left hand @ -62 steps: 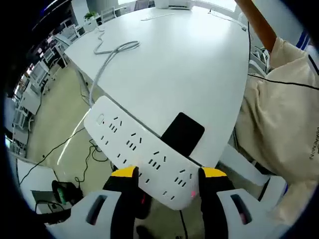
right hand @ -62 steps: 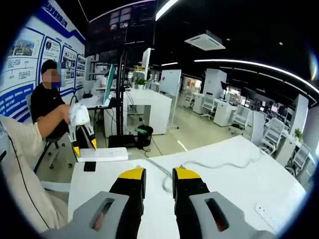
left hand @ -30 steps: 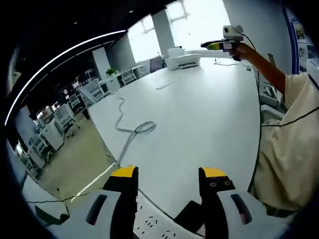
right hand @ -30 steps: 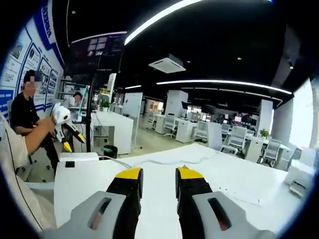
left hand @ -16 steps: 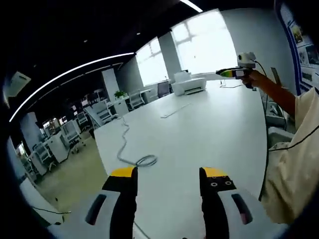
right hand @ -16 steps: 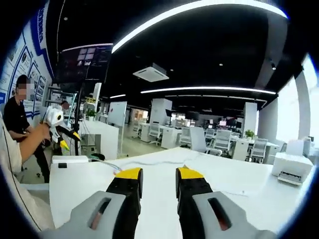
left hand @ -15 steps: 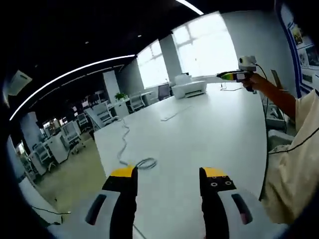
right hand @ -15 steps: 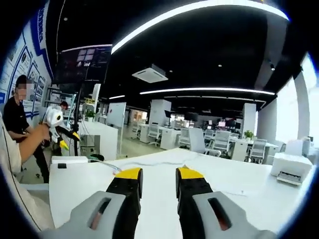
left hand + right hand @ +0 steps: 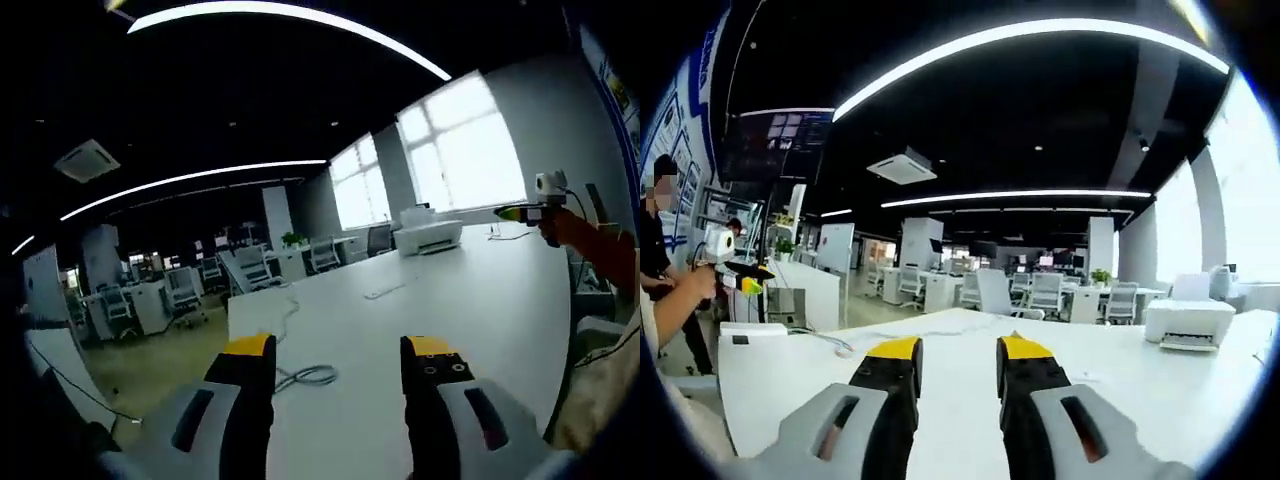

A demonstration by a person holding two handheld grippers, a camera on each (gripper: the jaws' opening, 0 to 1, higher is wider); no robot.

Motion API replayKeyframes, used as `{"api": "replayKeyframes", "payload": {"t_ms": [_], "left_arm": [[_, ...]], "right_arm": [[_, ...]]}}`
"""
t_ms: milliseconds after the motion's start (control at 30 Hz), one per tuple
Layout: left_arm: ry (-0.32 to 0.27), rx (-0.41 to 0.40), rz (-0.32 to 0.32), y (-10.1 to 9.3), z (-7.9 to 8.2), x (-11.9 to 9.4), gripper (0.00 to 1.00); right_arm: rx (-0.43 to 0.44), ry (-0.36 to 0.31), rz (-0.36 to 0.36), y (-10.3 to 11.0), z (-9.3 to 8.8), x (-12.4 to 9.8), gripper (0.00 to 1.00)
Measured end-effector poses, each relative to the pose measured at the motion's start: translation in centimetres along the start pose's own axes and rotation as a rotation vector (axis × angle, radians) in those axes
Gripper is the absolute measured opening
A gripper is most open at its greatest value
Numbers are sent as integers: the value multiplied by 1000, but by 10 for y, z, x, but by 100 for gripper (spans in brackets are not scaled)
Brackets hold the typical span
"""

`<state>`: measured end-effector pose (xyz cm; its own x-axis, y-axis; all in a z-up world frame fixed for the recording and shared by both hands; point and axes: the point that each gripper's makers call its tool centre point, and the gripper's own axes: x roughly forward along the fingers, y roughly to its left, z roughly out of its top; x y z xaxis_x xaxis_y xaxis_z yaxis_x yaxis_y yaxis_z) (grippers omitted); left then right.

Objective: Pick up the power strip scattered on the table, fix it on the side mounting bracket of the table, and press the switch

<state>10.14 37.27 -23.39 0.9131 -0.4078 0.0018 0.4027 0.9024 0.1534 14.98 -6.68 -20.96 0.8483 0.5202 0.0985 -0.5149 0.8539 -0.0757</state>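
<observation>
White and flat, the long plastic power strip (image 9: pixel 752 331) lies at the far left corner of the broad white table (image 9: pixel 1120 390), a small black patch on its end. Both yellow-tipped grippers hover above the tabletop with jaws apart and empty: the left gripper (image 9: pixel 337 347) near a coiled grey cable (image 9: pixel 305 376), the right gripper (image 9: pixel 958 349) mid-table.

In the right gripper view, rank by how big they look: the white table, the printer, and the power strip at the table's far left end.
1. White table, by far the largest.
2. Printer.
3. Power strip, slightly smaller than the printer; both sit far off, so true sizes stay unsure.
</observation>
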Motion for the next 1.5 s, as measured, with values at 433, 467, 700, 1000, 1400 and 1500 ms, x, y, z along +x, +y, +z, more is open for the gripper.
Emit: {"api": "replayKeyframes", "payload": {"t_ms": [433,467,700,1000,1400,1500], "left_arm": [[-66,2,131,-3,-26,-6,56],[-77,-1,146,-2,-27,-7,56],[-114,-24,212,7,-32,-11,57],[-189,-97,331,19,-37,-23,57],[-236,-103,384,18,-31,-27,63],[-240,-108,387,19,-30,-29,63]], "right_arm": [[29,-44,-139,-10,-19,-25,48],[24,-46,-146,-10,-21,-25,50],[1,-64,-222,-21,-29,-32,59],[-11,-53,-311,-32,-49,-45,63],[-12,-28,-350,-9,-66,-59,75],[5,-35,-350,-13,-66,-64,76]]}}
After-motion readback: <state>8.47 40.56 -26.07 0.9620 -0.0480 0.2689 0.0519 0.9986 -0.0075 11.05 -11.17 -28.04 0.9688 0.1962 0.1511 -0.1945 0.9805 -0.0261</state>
